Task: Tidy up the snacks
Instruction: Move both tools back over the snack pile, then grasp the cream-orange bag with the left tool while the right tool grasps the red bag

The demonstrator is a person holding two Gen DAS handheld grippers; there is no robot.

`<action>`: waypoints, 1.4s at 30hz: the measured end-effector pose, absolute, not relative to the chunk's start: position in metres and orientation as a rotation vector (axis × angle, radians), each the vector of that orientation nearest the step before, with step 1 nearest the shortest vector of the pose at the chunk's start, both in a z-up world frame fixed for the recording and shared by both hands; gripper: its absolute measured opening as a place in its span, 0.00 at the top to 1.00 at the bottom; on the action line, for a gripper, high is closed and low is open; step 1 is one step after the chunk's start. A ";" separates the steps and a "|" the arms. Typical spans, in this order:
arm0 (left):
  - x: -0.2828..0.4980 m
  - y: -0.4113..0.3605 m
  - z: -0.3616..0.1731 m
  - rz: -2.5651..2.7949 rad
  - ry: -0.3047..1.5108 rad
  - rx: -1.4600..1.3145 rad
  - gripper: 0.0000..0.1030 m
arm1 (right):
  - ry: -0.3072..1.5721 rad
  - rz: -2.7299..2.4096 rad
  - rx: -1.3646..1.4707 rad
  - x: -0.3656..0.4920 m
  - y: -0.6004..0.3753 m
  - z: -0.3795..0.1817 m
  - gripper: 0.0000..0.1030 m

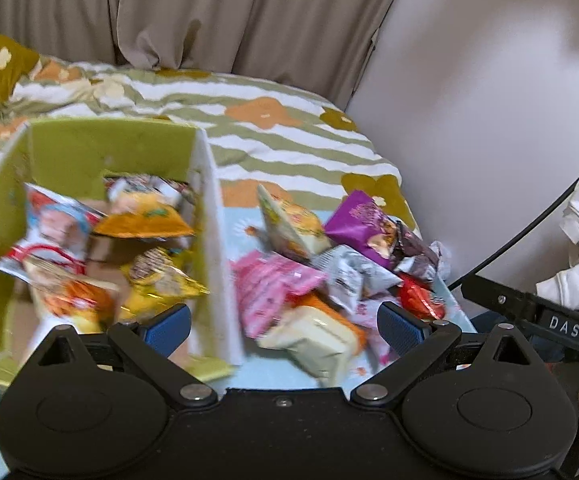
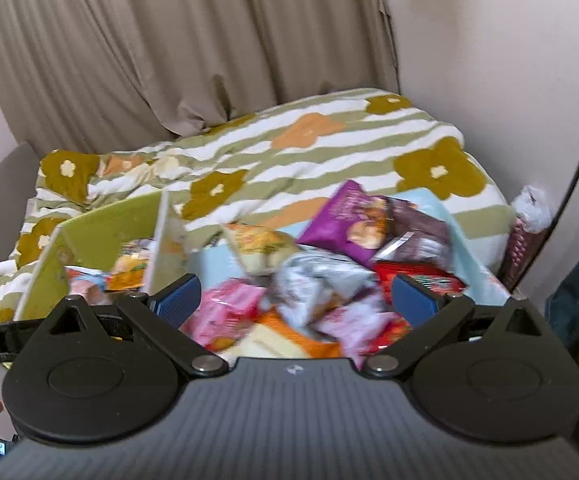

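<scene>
Left wrist view: left tool (image 1: 284, 326) spread wide at lower centre, gripping nothing, 2 blue pads (image 1: 169, 328) straddling the white wall of the green box (image 1: 89, 152). In that box at centre left, about 5 blurred packets, among them 1 orange packet (image 1: 145, 220) and 1 yellow packet (image 1: 161, 276). Right of the wall, on a pale blue surface (image 1: 241, 236), a loose heap: 1 purple packet (image 1: 359, 222), 1 pink packet (image 1: 265, 284), 1 silver packet (image 1: 349, 276), 1 red packet (image 1: 419, 298), 1 cream packet (image 1: 313, 336). Floral duvet (image 1: 273, 128) across the upper middle. Part of the other tool at the right edge.

Right wrist view: right tool (image 2: 295, 302) also spread wide, empty, hovering over the heap. Same heap between the 2 pads, purple packet (image 2: 345, 220) above centre, pink packet (image 2: 229, 304) lower. Green box (image 2: 101, 232) at centre left. Curtain (image 2: 169, 40) across the top.
</scene>
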State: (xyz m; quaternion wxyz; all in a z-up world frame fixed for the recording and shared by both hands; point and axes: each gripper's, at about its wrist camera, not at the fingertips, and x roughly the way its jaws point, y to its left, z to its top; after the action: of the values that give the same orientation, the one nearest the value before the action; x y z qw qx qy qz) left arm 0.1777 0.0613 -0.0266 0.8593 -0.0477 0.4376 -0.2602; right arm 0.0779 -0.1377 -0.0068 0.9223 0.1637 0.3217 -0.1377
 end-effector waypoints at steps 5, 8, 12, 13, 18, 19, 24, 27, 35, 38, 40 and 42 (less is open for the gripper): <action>0.176 0.018 -0.045 -0.500 0.972 -0.122 0.02 | 0.703 -0.287 0.344 0.074 -0.186 -0.022 0.00; 0.176 -0.002 -0.058 -0.435 0.973 -0.169 0.02 | 0.748 -0.272 0.346 0.076 -0.210 -0.034 0.00; 0.180 -0.023 -0.076 -0.340 0.987 -0.224 0.02 | 0.821 -0.231 0.317 0.085 -0.232 -0.054 0.00; 0.183 -0.029 -0.082 -0.325 1.002 -0.227 0.02 | 0.834 -0.218 0.314 0.088 -0.236 -0.058 0.00; 0.193 -0.059 -0.115 -0.246 1.079 -0.210 0.02 | 0.883 -0.178 0.302 0.102 -0.257 -0.084 0.00; 0.194 -0.064 -0.121 -0.228 1.094 -0.204 0.02 | 0.892 -0.166 0.300 0.105 -0.260 -0.089 0.00; 0.196 -0.076 -0.141 -0.159 1.118 -0.167 0.02 | 0.934 -0.102 0.272 0.115 -0.273 -0.109 0.00; 0.199 -0.079 -0.145 -0.113 1.095 -0.154 0.02 | 0.937 -0.083 0.276 0.117 -0.280 -0.116 0.00; 0.208 -0.096 -0.164 -0.053 1.096 -0.066 0.04 | 0.942 -0.062 0.304 0.117 -0.288 -0.127 0.00; 0.209 -0.096 -0.173 -0.049 1.116 -0.069 0.14 | 0.949 -0.057 0.316 0.118 -0.289 -0.130 0.00; 0.208 -0.095 -0.175 -0.053 1.118 -0.063 0.17 | 0.953 -0.053 0.321 0.118 -0.290 -0.132 0.00; 0.205 -0.097 -0.175 -0.061 1.111 -0.038 0.21 | 0.952 -0.052 0.325 0.118 -0.291 -0.133 0.00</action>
State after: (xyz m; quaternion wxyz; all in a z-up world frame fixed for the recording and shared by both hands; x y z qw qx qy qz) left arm 0.2051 -0.0970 -0.1753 0.8489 -0.0182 0.5274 -0.0289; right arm 0.1181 -0.2906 -0.1331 0.8758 0.1556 0.4562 -0.0251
